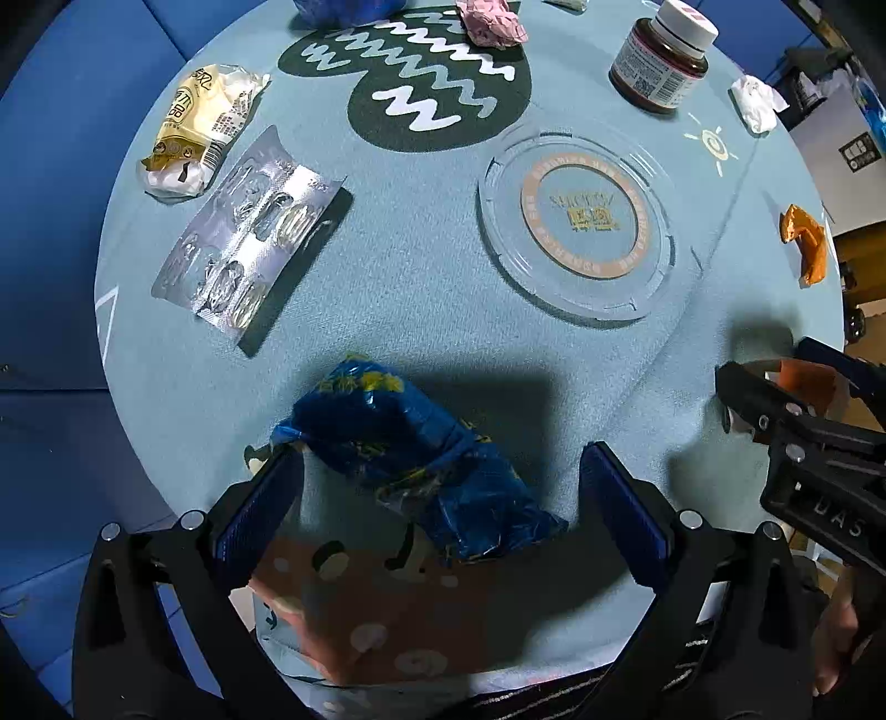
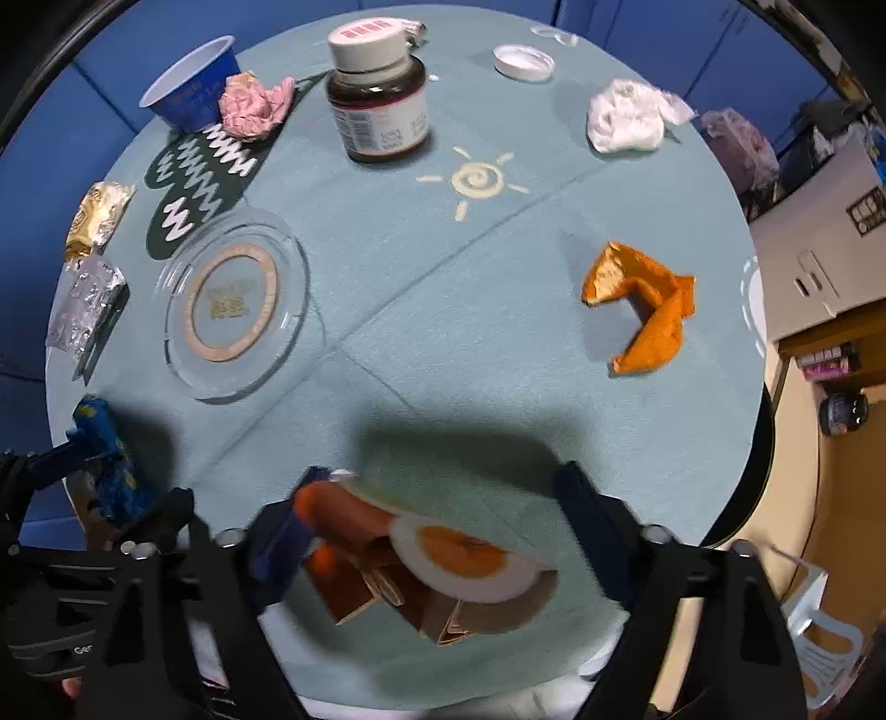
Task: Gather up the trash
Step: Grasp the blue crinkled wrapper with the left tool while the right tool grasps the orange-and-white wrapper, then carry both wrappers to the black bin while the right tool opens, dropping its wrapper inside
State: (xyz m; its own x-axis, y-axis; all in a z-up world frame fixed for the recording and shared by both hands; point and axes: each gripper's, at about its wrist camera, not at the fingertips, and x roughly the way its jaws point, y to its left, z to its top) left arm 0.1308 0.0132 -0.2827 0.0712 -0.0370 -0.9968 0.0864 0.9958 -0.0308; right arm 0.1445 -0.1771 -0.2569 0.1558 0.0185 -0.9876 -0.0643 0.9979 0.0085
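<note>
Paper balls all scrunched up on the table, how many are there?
2. The pink ball lies at the far side beside the blue cup. The white ball lies far right, past the brown bottle. More could be hidden out of view.

tablecloth [image 1: 432, 310]: pale blue, dark patch with white zigzags
near wrapper [image 1: 410, 459]: dark blue, yellow print
blister pack [image 1: 249, 238]: silver
far-left packet [image 1: 199, 127]: gold and white
peel [image 2: 642, 304]: orange
bottle [image 2: 376, 94]: brown, white cap

A workroom or storeroom, by the look: beside the round desk [image 2: 498, 343] in its light blue printed cloth, white cardboard boxes [image 2: 819, 266] stack up, blue wall panels [image 2: 637, 22] behind.
</note>
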